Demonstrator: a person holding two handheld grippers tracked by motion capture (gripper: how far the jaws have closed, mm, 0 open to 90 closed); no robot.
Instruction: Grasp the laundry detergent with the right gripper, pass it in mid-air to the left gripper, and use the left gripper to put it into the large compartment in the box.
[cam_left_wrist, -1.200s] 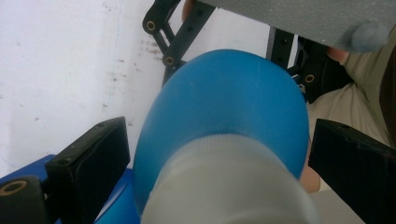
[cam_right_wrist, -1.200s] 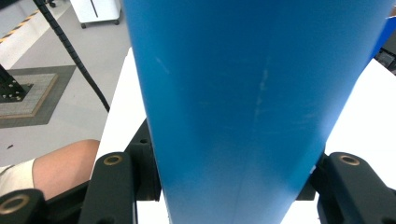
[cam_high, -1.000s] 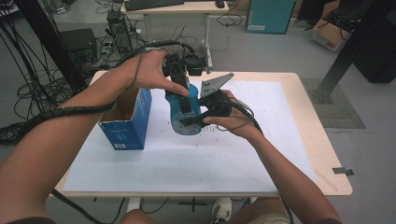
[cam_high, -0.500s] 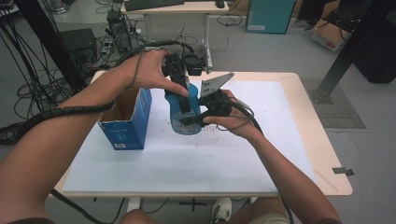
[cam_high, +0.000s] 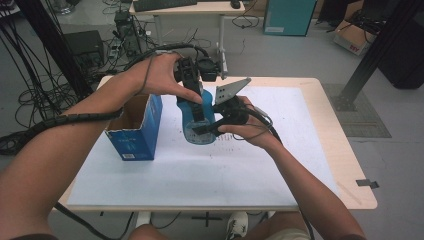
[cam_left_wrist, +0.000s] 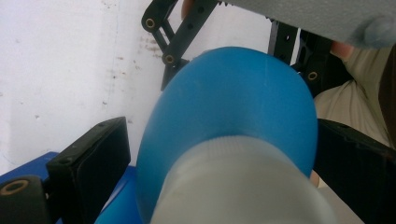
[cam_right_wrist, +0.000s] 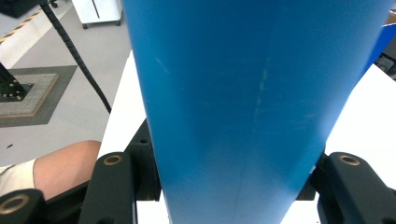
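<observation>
- The blue bottle is being held above the white-covered surface, near its middle, just to the right of the open blue cardboard box.
- The left gripper is coming down on the bottle from above in the high view; in the left gripper view its black jaws are sitting on either side of the bottle, with the pale ribbed cap nearest the camera, and they appear to be pressing against it.
- The right gripper is reaching in from the right and clasping the lower part of the bottle; in the right gripper view its jaws are standing tight against both flanks of the blue body, which is rising straight up between them.
- The person's left hand is arching over the box, and the right hand is resting low beside the bottle.
- Cables are trailing from both grippers.
</observation>
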